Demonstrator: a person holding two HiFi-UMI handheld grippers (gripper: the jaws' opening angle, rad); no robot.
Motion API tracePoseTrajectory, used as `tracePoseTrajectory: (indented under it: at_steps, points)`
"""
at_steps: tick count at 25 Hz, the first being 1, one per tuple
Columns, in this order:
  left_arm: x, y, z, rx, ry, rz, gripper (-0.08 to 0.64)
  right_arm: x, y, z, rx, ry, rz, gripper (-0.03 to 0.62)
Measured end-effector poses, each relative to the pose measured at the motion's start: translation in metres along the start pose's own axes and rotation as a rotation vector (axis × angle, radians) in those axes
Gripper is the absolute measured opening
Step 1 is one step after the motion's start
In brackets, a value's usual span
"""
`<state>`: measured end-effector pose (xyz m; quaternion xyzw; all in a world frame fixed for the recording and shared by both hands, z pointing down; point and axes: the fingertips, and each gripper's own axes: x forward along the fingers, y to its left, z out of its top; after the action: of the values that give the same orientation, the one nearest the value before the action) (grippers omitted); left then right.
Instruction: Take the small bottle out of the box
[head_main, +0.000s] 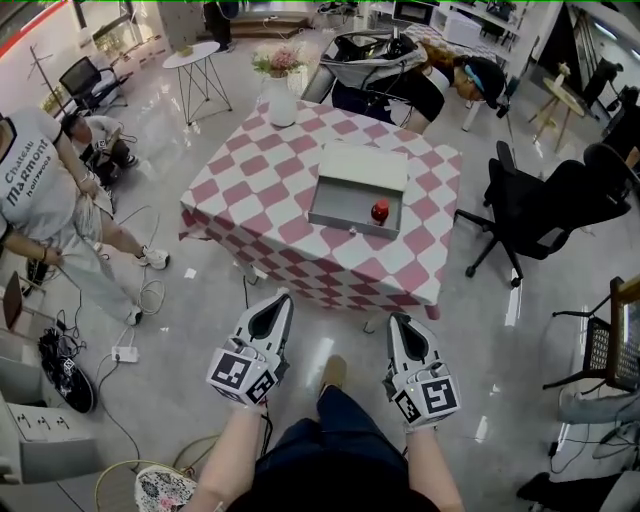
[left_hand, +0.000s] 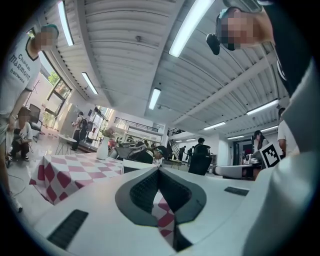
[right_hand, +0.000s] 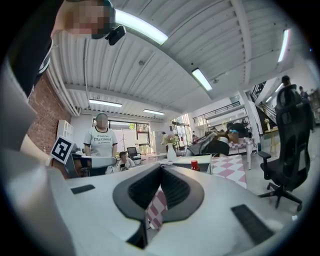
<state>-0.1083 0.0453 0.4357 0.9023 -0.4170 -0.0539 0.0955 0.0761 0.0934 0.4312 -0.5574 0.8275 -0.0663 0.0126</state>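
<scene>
A small red bottle (head_main: 380, 211) stands in the near right corner of an open grey box (head_main: 340, 226) on the table with the pink-and-white checked cloth (head_main: 270, 190). In the right gripper view the bottle (right_hand: 195, 164) shows far off, just above the jaws. Both grippers hang over the floor, well short of the table's near edge. My left gripper (head_main: 277, 300) is shut with nothing in it, and so is my right gripper (head_main: 402, 322). The box (left_hand: 134, 165) appears as a pale edge ahead in the left gripper view.
A white vase of flowers (head_main: 281, 95) stands at the table's far corner. A black office chair (head_main: 545, 205) is to the table's right. A person (head_main: 50, 200) stands at the left, and another leans behind the table (head_main: 420, 80). Cables and a power strip (head_main: 125, 353) lie on the floor at left.
</scene>
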Motion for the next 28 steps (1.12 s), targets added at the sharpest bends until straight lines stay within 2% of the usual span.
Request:
tracePoseTrajectory:
  at_steps: [28]
  points:
    - [0.153,0.06,-0.006,-0.032,0.059,0.004,0.002,0.134,-0.091,-0.006,0.003,0.09,0.062,0.005]
